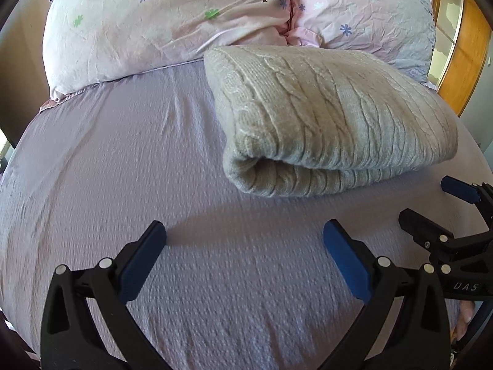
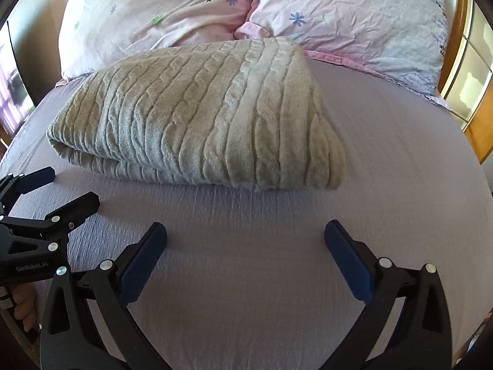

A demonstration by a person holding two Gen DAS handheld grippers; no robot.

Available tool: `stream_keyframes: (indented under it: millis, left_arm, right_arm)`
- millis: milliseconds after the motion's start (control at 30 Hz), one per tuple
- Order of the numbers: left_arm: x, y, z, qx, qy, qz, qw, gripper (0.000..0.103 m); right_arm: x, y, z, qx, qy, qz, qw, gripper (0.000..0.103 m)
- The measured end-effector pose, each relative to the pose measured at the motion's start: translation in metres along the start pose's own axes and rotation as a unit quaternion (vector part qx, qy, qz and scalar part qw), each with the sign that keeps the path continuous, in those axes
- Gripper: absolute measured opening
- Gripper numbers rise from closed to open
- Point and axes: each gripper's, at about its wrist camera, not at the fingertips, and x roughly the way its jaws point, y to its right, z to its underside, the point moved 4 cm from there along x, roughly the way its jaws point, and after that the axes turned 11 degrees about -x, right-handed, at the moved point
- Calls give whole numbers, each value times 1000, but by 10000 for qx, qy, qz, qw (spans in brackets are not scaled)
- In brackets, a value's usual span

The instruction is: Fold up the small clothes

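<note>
Item: sweater (image 1: 332,123), beige cable-knit, folded, flat on the bed (image 1: 129,160), its far edge touching two pillows (image 1: 148,21). My left gripper (image 1: 245,240): jaws spread, holding nothing, near side of the sweater, apart from it. My right gripper (image 2: 245,240): likewise spread, likewise apart.

Both grippers hang side by side, jaws spread and holding nothing.

The left gripper (image 1: 245,240) and right gripper (image 2: 245,240) sit close together, pointing the same way, with bare fingers (image 2: 24,308) curled round the left one's handle.
</note>
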Motion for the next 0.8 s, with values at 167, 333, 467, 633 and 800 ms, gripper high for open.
stream_keyframes:
  millis: [167, 333, 467, 633, 800]
  left_arm:
    - [0, 0, 1, 4, -18, -19, 10000, 101]
    - [-1, 0, 1, -4, -19, -23, 10000, 101]
    - [-1, 0, 1, -2, -19, -22, 10000, 101]
    - [-1, 0, 1, -1, -20, -21, 10000, 101]
    - [-1, 0, 1, -2, -20, -21, 10000, 101]
  right_arm:
    - [0, 0, 0, -3, 1, -4, 10000, 102]
    - [0, 0, 0, -1, 1, -2, 10000, 102]
    - [0, 0, 0, -4, 1, -4, 10000, 102]
    - [0, 0, 0, -4, 0, -5, 10000, 102]
    - [0, 1, 1, -5, 0, -5, 10000, 102]
